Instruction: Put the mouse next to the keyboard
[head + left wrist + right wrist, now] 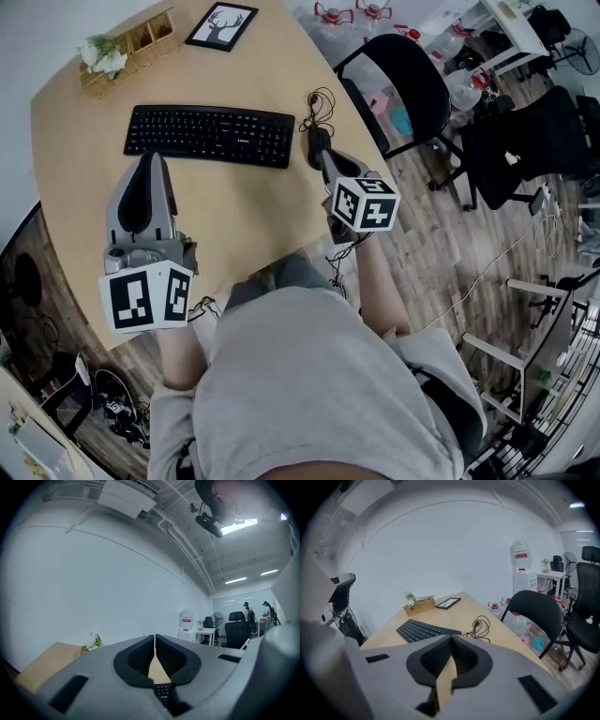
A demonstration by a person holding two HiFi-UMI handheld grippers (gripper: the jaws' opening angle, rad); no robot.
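Note:
A black keyboard (211, 134) lies across the middle of the wooden table (244, 206). To its right is a coiled black cable (319, 101), also in the right gripper view (480, 624). My right gripper (316, 141) rests just right of the keyboard's right end, below the coil. Its jaws are shut (451, 638) with nothing showing between them. I cannot make out the mouse; the dark shape at that gripper's tip may be its pads. My left gripper (150, 161) is in front of the keyboard's left half, shut and empty (154, 637).
A wicker basket with a plant (122, 47) and a framed deer picture (221, 24) stand at the table's far side. A black office chair (403, 89) sits close to the right table edge, with water bottles (352, 13) on the floor behind it.

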